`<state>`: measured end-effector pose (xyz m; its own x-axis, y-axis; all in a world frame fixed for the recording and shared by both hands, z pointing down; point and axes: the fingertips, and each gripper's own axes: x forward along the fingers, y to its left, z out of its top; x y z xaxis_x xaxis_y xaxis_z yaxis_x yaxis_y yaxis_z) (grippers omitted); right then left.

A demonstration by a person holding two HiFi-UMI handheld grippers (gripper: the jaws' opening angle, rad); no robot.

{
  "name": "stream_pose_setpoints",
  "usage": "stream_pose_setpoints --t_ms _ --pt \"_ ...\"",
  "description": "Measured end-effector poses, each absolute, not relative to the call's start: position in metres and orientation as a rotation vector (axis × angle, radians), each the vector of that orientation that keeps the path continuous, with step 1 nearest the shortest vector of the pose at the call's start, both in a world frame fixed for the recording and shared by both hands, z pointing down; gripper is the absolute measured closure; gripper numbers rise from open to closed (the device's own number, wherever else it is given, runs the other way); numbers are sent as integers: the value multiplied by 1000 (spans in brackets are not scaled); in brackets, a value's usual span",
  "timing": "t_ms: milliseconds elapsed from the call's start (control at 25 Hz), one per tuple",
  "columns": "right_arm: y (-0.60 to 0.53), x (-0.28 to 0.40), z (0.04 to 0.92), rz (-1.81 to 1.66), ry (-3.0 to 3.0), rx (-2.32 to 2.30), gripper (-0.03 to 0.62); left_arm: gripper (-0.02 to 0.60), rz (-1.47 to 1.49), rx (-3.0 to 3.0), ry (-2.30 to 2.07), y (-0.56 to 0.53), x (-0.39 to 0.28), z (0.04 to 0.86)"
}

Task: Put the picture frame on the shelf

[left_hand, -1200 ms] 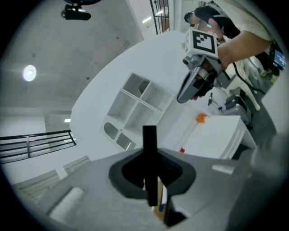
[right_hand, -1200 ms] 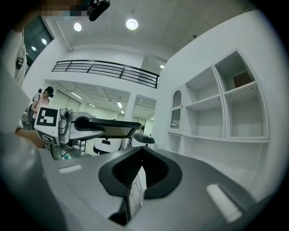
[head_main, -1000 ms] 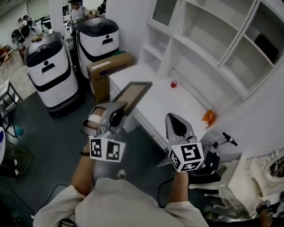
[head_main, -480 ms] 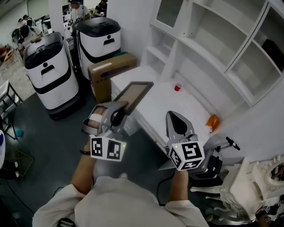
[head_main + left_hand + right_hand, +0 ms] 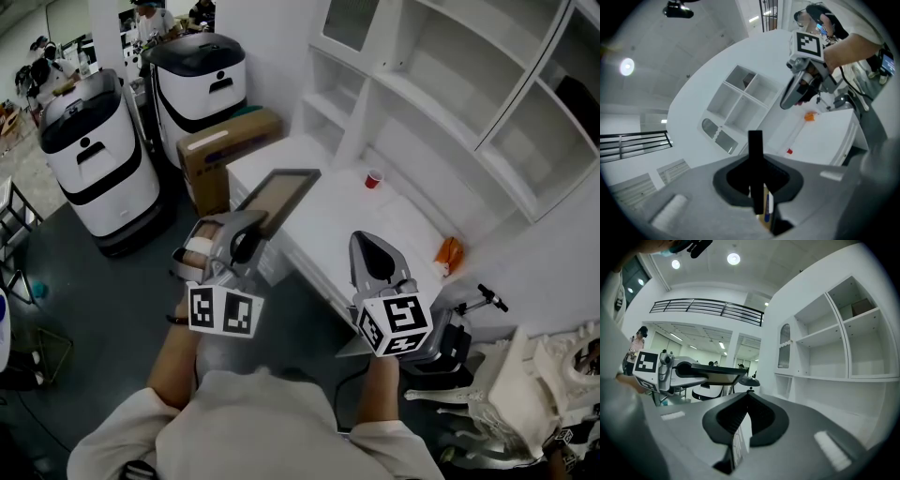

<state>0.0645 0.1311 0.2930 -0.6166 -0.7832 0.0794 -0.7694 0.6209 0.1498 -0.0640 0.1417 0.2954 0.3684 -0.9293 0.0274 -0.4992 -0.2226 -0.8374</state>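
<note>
The picture frame [image 5: 277, 198] is dark-rimmed with a tan face. It is held tilted over the front corner of the white counter [image 5: 323, 225], with my left gripper [image 5: 247, 235] shut on its near edge. In the left gripper view the frame [image 5: 755, 154] shows edge-on as a dark bar between the jaws. The white shelf unit [image 5: 441, 89] rises behind the counter, its compartments mostly bare. To the right, my right gripper [image 5: 376, 260] hovers over the counter's front edge, shut with nothing held. The right gripper view shows the frame [image 5: 717, 374] at its left.
A red cup [image 5: 373, 178] and an orange object [image 5: 449, 251] sit on the counter. A cardboard box [image 5: 225, 150] and two white and black machines [image 5: 89, 150] [image 5: 199, 80] stand to the left. White ornate furniture [image 5: 530, 375] lies at lower right. People stand far back at upper left.
Both grippers and the frame keep almost the same pose. The head view has shifted a little, so the room has slid slightly in it.
</note>
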Motion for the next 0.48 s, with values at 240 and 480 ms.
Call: stream_pose_setpoints --t_ms 240,480 --pt "119 76 294 -135 -2692 1331 589 552 -717 -1874 1227 128 -56 298" --pt "101 84 296 -131 -2694 1334 589 552 -721 -1877 1227 110 -48 301"
